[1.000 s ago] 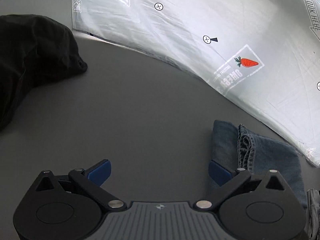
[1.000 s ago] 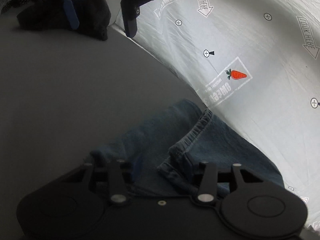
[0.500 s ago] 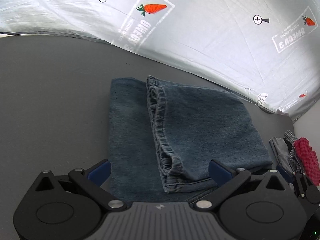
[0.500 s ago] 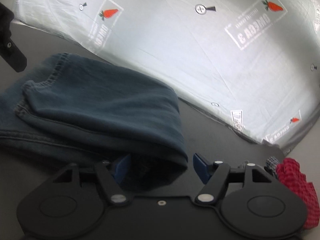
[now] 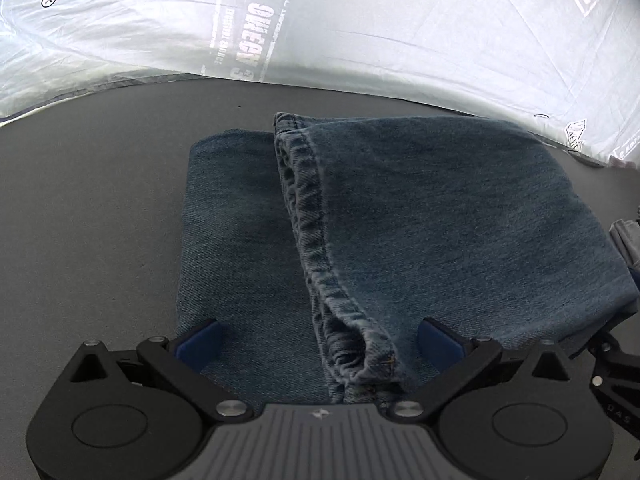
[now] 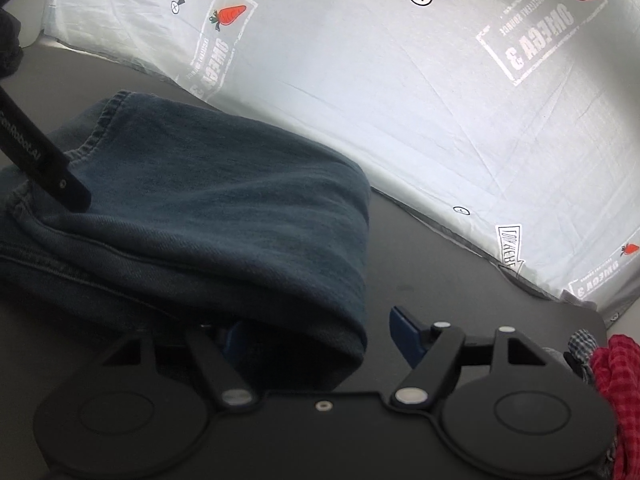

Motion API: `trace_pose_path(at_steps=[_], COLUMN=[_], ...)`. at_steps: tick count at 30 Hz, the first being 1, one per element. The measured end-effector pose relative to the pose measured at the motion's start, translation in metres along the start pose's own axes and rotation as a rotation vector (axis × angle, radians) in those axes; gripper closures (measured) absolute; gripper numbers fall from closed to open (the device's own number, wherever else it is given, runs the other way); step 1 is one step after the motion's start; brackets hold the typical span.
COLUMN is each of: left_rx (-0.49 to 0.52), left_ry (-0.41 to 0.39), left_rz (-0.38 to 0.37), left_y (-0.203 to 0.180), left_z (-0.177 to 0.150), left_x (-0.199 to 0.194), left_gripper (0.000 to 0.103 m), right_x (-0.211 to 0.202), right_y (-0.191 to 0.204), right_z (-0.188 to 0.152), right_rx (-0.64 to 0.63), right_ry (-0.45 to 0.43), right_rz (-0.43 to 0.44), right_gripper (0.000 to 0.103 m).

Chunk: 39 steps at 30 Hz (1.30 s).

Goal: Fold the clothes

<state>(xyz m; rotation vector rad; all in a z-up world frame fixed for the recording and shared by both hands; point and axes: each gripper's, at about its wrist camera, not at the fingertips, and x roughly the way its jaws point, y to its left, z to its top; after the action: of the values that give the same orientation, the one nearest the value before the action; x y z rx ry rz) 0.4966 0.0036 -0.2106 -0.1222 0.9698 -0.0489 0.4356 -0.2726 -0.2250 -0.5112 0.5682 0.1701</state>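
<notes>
Folded jeans [image 5: 440,220] lie on grey tabletop [image 5: 88,208] near its back edge, by white printed sheet [image 5: 400,40]. L gripper [image 5: 318,342] wide open over their near edge, gripping nothing. R gripper [image 6: 316,330] open astride the folded end; red checked cloth [image 6: 616,384] at far right

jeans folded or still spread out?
Folded. The jeans lie as a compact stack on the dark table, a hemmed edge doubled over the lower layer.
</notes>
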Motion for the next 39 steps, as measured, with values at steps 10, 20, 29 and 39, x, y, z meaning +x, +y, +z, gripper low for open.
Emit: trace_pose_path(at_steps=[10, 20, 29, 39], left_rx=[0.033, 0.085, 0.046, 0.037], left_ry=[0.005, -0.004, -0.003, -0.011], left_rz=[0.022, 0.029, 0.032, 0.034], left_y=[0.002, 0.016, 0.022, 0.017], left_z=[-0.002, -0.009, -0.007, -0.009], left_x=[0.005, 0.004, 0.009, 0.008], left_gripper=[0.0, 0.0, 0.0, 0.0], right_x=[0.021, -0.019, -0.033, 0.046], right_y=[0.026, 0.002, -0.072, -0.018], right_z=[-0.006, -0.039, -0.05, 0.051], right_rx=[-0.124, 0.079, 0.307, 0.301], right_ry=[-0.021, 0.075, 0.124, -0.041], right_rz=[-0.119, -0.362, -0.334, -0.008], right_gripper=[0.001, 0.032, 0.054, 0.091])
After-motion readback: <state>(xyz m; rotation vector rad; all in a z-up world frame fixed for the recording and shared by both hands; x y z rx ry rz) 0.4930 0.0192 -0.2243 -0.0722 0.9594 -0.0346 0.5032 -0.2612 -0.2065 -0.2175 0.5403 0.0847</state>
